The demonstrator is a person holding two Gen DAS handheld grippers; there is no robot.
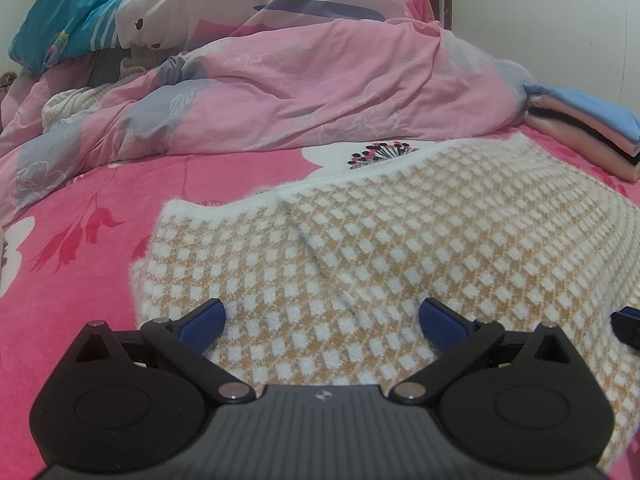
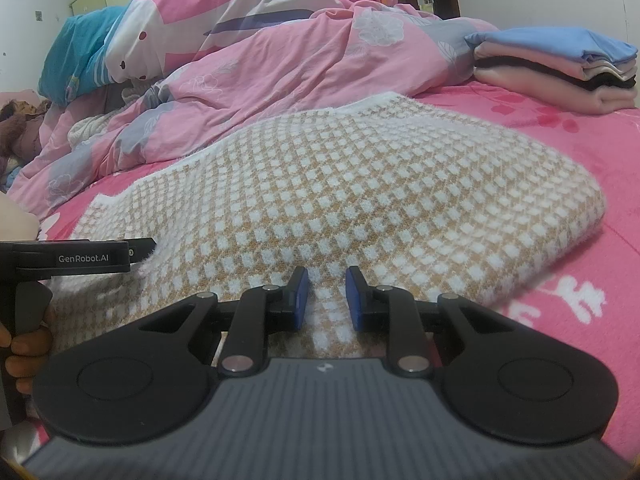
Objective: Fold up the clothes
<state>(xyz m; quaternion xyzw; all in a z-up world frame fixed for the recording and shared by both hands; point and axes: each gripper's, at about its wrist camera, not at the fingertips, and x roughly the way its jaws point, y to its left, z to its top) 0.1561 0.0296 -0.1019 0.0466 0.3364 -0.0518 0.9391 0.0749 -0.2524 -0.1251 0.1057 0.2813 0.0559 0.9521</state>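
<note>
A fluffy tan-and-white checked sweater [image 1: 400, 248] lies folded flat on the pink flowered sheet [image 1: 80, 280]. My left gripper [image 1: 322, 320] is open wide over the sweater's near left part, its blue pads [image 1: 204, 324] well apart with only flat fabric between them. My right gripper [image 2: 327, 300] sits at the sweater's [image 2: 340, 184] near edge, with its jaws narrow and a raised ridge of the knit pinched between the blue pads [image 2: 301, 300]. One right fingertip shows at the far right of the left wrist view. A hand [image 2: 24, 344] holds the left tool's handle.
A crumpled pink quilt [image 1: 280, 92] is heaped right behind the sweater, with a teal pillow [image 1: 60, 20] at the back left. A stack of folded clothes [image 2: 560, 68], blue on top, stands at the back right. A pale wall [image 1: 560, 20] lies beyond.
</note>
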